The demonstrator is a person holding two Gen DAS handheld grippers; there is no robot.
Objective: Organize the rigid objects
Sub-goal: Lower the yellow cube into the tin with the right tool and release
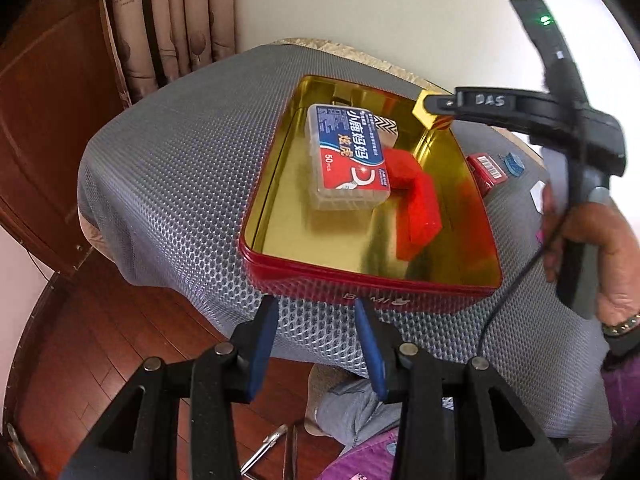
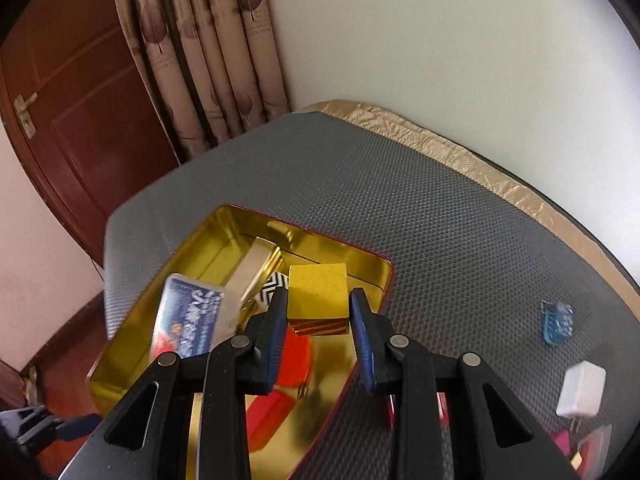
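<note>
One gold cube (image 2: 318, 300) clamped between the blue pads of the right gripper (image 2: 319, 312), carried directly above the far right corner of the red tin (image 2: 384, 276), gold-lined and open, so straight down to release. Left gripper (image 1: 316, 344) part open, empty, just short of the tin's near wall.
</note>
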